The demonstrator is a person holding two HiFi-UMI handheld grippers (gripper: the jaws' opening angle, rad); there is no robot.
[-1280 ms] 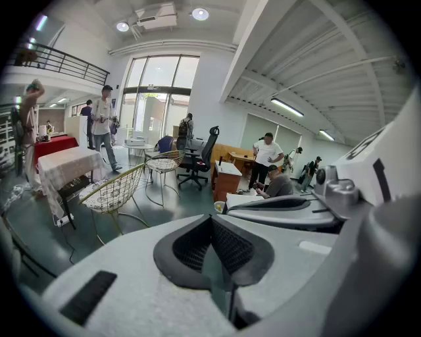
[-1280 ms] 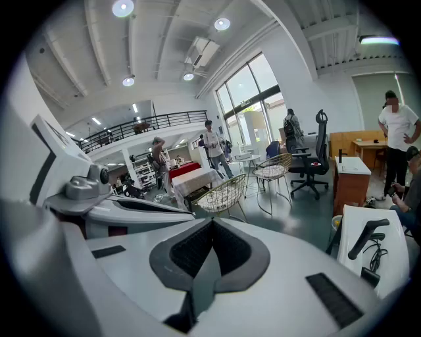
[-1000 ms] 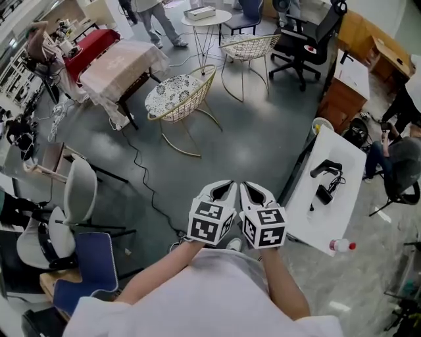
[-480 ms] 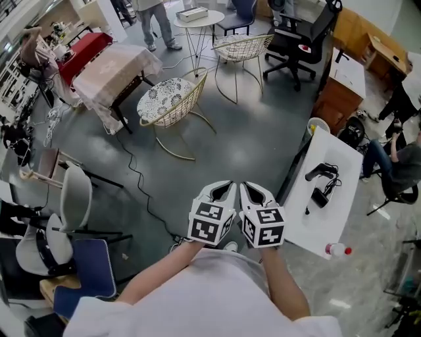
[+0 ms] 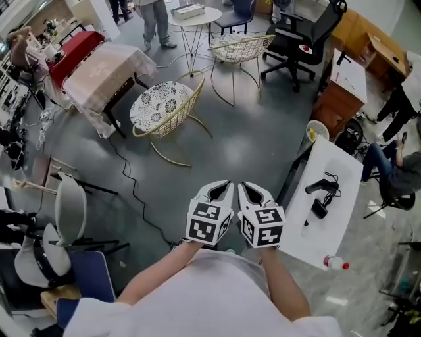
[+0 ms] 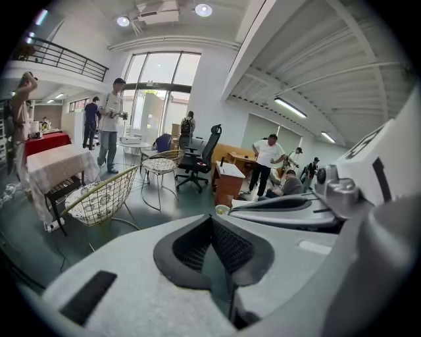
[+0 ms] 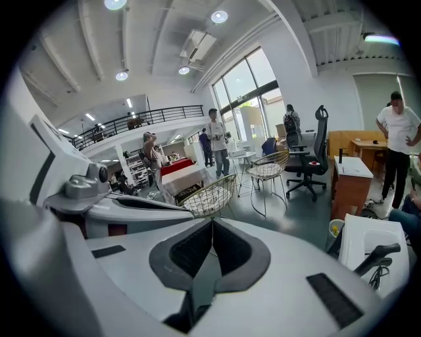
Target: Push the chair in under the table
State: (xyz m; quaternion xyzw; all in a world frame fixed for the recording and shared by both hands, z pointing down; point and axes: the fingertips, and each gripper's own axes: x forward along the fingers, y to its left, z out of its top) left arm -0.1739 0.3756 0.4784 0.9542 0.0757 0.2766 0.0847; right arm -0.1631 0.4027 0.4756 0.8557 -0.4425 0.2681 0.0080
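Note:
A gold wire chair (image 5: 162, 105) with a patterned seat cushion stands on the grey floor, a little way out from a table draped in a pale cloth (image 5: 105, 68). My left gripper (image 5: 225, 186) and right gripper (image 5: 243, 187) are held side by side close to my chest, well short of the chair. Both are shut with nothing between their pads. In the left gripper view the chair (image 6: 102, 196) and the draped table (image 6: 56, 166) lie ahead to the left. The right gripper view has the chair (image 7: 210, 195) just above the closed jaws.
A second wire chair (image 5: 241, 46) and a round white table (image 5: 194, 13) stand farther back. A white desk (image 5: 329, 197) with a black device is close on my right. A black office chair (image 5: 299, 39), a floor cable (image 5: 135, 191), white chairs (image 5: 66, 210) and standing people surround the space.
The whole head view has shifted: the wire chair and draped table have slid left, and the white desk sits a little lower. Both grippers stay shut, side by side.

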